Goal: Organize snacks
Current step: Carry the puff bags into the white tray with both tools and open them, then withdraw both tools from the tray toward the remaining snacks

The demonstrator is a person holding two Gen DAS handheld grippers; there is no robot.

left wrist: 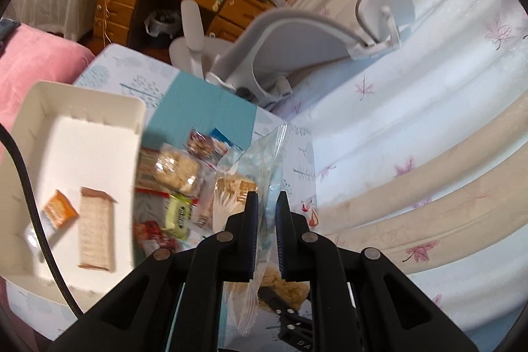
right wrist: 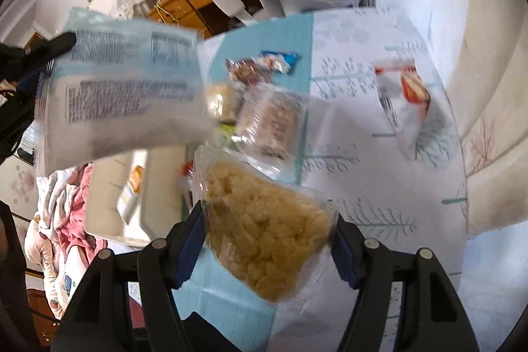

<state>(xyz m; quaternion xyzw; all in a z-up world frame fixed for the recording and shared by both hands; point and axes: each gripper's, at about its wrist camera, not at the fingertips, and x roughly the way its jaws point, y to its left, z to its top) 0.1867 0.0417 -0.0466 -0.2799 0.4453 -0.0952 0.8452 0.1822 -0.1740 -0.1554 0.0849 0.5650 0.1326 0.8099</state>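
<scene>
Patterned cloth covers the desk (right wrist: 379,108), with a white office chair (left wrist: 297,45) and a cluttered wooden dresser behind it. Left hand-held gripper (left wrist: 267,203) is clenched on the edge of a thin pale-blue packet (left wrist: 264,167), which hangs in the air above the snack pile (left wrist: 178,180). Right hand-held gripper (right wrist: 267,226) grasps a clear bag of yellow puffed snack (right wrist: 264,230) across its width, also off the desk. A white tray (left wrist: 82,108) sits to the left and already holds a long wafer pack (left wrist: 95,230) and a small orange packet (left wrist: 61,208). One red-and-white packet (right wrist: 402,101) lies apart on the cloth.

Both grips look risky. The blue packet is pinched only by its slick film edge, so a quick swing could pull it free. The puffed snack is brittle, and a hard squeeze may crush it. Carrying both loads at once, one packet could also sweep the pile and knock items off the desk.
</scene>
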